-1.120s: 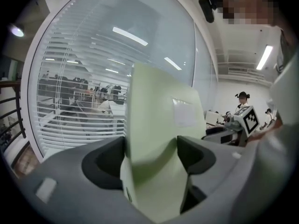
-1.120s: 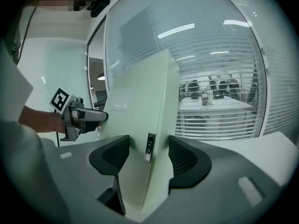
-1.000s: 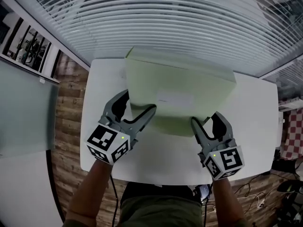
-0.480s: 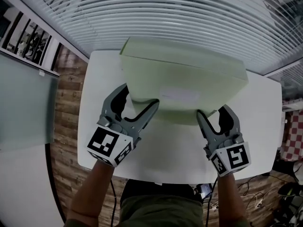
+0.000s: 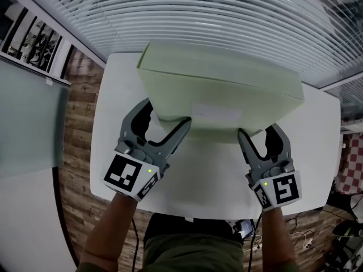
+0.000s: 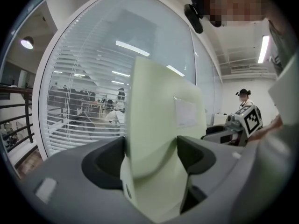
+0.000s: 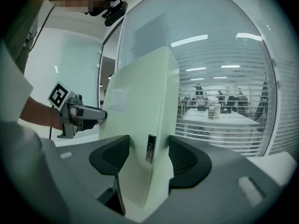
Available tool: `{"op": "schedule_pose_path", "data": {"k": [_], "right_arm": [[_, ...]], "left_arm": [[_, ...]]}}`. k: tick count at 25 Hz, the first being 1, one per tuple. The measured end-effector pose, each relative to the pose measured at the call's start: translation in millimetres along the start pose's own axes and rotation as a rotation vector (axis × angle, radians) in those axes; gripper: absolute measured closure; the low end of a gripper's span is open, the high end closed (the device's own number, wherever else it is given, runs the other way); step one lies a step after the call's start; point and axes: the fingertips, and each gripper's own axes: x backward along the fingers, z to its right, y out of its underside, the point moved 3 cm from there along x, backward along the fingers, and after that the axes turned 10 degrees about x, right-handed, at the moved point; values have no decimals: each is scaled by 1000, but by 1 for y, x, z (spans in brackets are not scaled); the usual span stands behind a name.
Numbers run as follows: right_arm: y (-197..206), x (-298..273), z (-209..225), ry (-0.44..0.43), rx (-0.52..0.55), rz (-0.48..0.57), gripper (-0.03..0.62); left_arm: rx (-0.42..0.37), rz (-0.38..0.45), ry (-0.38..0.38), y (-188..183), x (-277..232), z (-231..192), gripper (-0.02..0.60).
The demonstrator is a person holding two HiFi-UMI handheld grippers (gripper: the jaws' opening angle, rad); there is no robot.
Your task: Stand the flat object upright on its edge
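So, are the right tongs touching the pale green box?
Touching. The right gripper view shows the right tongs closed on the pale green box, jaws against both faces.

A bench point(image 5: 210, 186) lay in front of the person, and the flat object point(image 5: 218, 89) rose on edge over its middle and far half. Whether the object's lower edge touched the bench could not be told. The left gripper point(image 5: 167, 115) had its jaws on both faces of the near edge at the left. The right gripper point(image 5: 260, 132) had the same edge at the right, well apart from the left one. Window blinds point(image 5: 187, 21) ran behind the bench. A plank floor point(image 5: 79, 129) lay to its left.
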Motion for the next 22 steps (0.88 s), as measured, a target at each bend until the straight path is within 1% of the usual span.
{"op": "schedule_pose_path", "data": {"k": [8, 13, 22], "right_arm": [[1, -3, -4, 13, 22, 28, 324], [4, -4, -4, 21, 32, 30, 324], [11, -4, -7, 37, 43, 29, 324]], "left_arm": [[-19, 45, -11, 1, 4, -2, 242], [-94, 54, -24, 8, 6, -8, 242], [-115, 81, -26, 17, 7, -7, 242]]}}
